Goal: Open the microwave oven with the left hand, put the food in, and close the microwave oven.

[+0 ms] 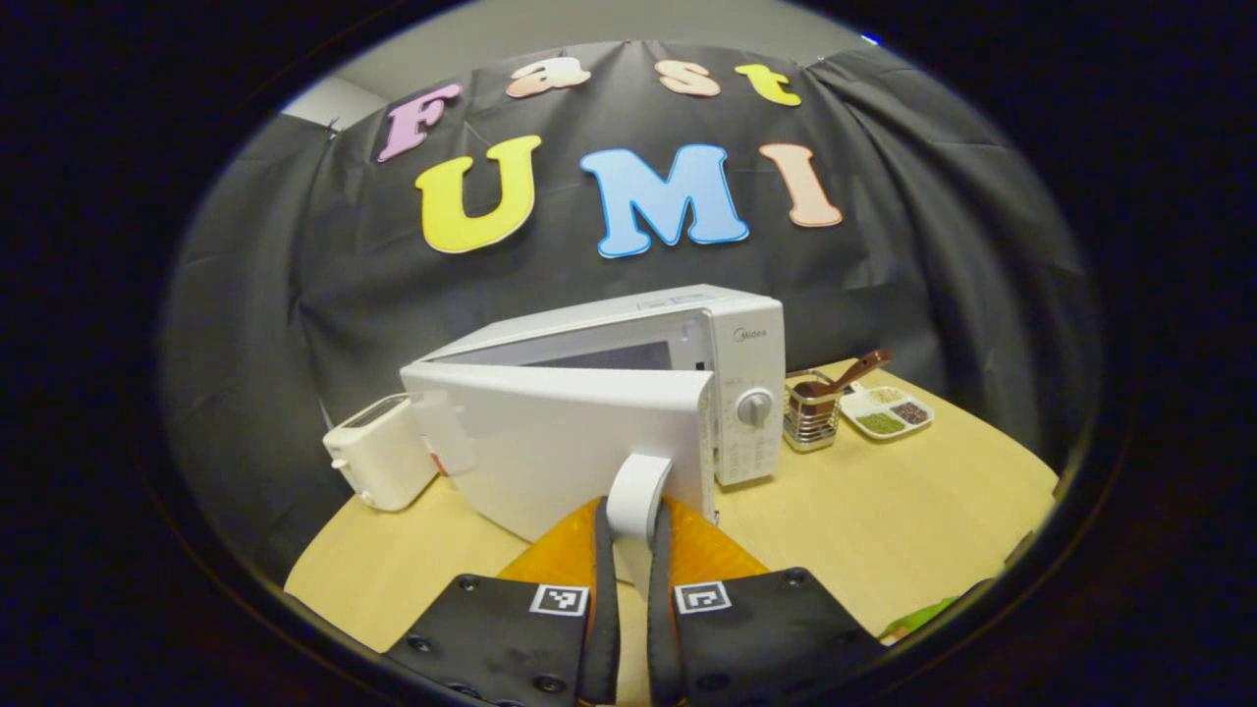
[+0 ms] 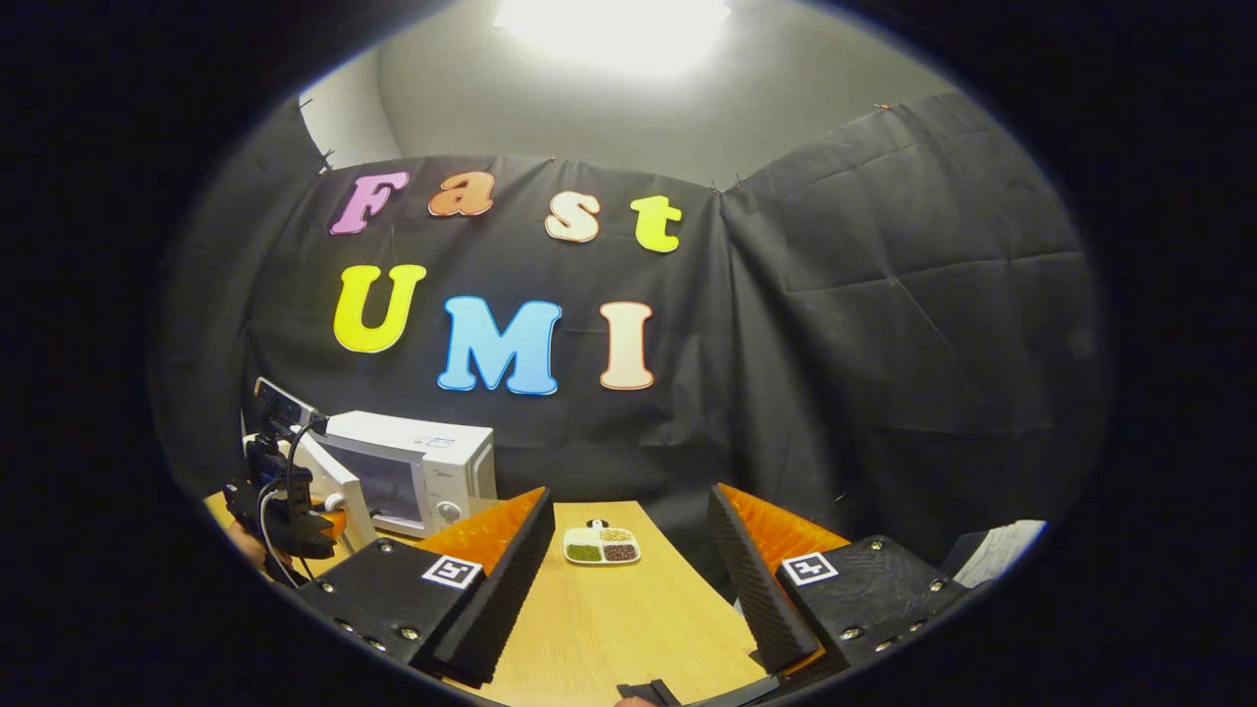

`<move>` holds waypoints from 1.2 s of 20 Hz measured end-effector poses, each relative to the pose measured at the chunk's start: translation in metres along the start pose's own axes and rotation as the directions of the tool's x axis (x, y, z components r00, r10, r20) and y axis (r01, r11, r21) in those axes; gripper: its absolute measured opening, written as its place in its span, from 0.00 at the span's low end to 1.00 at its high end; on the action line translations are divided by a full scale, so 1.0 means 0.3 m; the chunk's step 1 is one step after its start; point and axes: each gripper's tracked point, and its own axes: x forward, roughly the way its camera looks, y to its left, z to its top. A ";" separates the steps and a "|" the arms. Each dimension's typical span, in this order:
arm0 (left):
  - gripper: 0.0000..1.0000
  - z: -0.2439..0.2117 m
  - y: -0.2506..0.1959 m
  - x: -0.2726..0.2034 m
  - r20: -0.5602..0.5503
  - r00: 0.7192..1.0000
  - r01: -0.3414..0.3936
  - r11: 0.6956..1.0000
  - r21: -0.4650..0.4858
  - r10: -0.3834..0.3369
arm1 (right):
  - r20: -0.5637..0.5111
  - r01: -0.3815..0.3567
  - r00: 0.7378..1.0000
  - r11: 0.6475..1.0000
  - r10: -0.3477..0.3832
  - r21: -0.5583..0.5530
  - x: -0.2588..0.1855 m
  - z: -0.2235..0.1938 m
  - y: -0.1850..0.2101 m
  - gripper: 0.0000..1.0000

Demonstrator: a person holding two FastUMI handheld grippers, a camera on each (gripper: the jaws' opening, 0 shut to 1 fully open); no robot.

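**Microwave door part open, left gripper on handle**

In the left gripper view we find the left gripper (image 1: 628,535) at 6 o'clock, both fingers clamped on the door handle (image 1: 636,496). The microwave (image 1: 746,373) sits centre on the table (image 1: 884,520), long axis left-right; its door (image 1: 560,447) is swung partly outward, hinged at 9 o'clock. In the right gripper view, the right gripper (image 2: 628,560) holds its jaws wide apart, holding nothing, above a divided dish (image 2: 601,546).

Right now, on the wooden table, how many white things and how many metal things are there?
White: 3 - boxy white microwave oven, small white toaster, white divided dish of spices
Metal: 1 - wire metal caddy with a brown spoon
Total: 4
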 end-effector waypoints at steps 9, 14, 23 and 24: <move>0.19 -0.066 0.126 -0.111 -0.009 1.000 -0.026 1.000 0.003 0.026 | -0.023 -0.130 0.991 0.991 0.129 -0.011 0.027 -0.022 0.156 0.95; 0.18 -0.098 0.195 -0.160 -0.002 1.000 0.024 1.000 0.010 -0.024 | -0.015 -0.172 0.985 0.985 0.172 -0.025 0.025 0.000 0.315 0.95; 0.18 -0.164 0.352 -0.243 0.003 0.991 0.130 0.991 0.029 -0.130 | -0.020 -0.221 0.975 0.975 0.220 -0.037 -0.017 0.026 0.604 0.95; 0.19 -0.167 0.371 -0.252 0.003 0.990 0.139 0.990 0.034 -0.139 | -0.020 -0.226 0.974 0.973 0.225 -0.041 -0.025 0.026 0.633 0.95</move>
